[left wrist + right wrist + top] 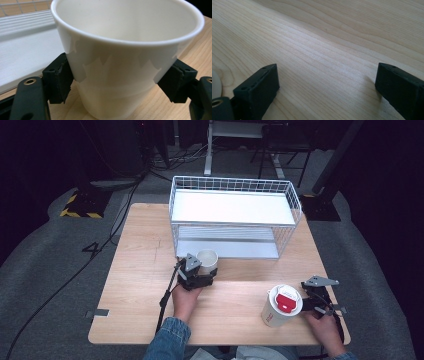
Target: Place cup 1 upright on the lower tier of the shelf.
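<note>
2 pads of the left gripper [117, 82] press the white cup [125, 65] between its jaws, just before the wire rack [235, 215]. The right gripper [327, 87] jaws stand wide over bare tabletop [324, 45], beside the lidded cup [281, 306].

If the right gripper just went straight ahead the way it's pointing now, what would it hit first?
Probably nothing: the right gripper stands open over bare table, and the way ahead looks free. The lidded cup sits off to its side, though depth is hard to judge.
</note>
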Motion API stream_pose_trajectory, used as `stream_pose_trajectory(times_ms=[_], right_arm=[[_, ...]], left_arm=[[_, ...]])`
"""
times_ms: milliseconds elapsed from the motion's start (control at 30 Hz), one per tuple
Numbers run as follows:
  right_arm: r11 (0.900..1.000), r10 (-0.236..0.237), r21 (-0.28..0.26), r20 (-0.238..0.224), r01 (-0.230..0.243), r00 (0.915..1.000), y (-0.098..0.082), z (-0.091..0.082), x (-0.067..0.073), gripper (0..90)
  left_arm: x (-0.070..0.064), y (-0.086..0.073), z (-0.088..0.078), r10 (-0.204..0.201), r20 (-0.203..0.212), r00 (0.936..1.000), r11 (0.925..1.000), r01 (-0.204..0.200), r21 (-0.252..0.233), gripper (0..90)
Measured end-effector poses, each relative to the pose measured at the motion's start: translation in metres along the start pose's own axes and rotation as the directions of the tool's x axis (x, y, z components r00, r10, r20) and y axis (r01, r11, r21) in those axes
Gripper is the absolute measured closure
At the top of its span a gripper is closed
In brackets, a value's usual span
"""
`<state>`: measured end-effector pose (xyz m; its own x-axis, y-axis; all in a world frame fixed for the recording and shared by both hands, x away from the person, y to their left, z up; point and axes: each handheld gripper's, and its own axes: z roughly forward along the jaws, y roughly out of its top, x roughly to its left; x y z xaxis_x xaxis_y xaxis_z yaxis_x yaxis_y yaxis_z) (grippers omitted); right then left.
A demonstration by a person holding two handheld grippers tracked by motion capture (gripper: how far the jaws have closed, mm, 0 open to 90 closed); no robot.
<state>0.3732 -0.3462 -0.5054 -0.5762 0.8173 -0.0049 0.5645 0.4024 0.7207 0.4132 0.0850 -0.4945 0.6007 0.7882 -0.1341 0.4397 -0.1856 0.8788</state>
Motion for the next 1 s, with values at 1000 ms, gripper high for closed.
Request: stream_pose_trajectory(times_ms=[1000], right_arm=[[1.000,0.001,-0.001,0.002,-0.001,1.0000,0.000,0.000,0.000,5.5]], left_arm=[[-0.013,0.064,0.018,0.096,0.015,0.9953,0.9952,-0.095,-0.021,22.4]])
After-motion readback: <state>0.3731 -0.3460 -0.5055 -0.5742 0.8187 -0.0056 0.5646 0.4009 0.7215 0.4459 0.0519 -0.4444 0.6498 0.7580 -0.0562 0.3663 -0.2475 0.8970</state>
